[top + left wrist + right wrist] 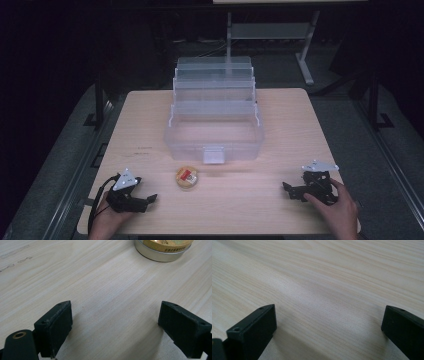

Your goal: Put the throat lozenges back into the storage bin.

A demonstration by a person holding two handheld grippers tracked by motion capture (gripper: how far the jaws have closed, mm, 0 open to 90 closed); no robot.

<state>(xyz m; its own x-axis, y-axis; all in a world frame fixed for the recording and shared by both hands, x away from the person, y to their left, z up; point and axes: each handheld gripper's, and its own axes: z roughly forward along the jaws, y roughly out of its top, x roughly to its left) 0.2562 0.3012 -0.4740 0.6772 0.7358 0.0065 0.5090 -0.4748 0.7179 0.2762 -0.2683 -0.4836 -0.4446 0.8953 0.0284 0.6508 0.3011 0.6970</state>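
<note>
On the pale wooden table (pixel 280 125): 1 clear plastic tiered organiser box (pixel 214 131), lid open, and 1 round gold-lidded metal tin (pixel 187 177) just before it. 2 black two-jaw grippers, left gripper (pixel 150 199) and right gripper (pixel 286 187), both spread wide, gripping nothing, well apart near the front edge.

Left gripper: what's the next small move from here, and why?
Probably ease the left gripper forward toward the round tin. Its jaws stand wide open with bare table between them, and in the left gripper view the tin lies ahead, slightly off to one side. It sits in front of the open clear box, the likely destination.
</note>
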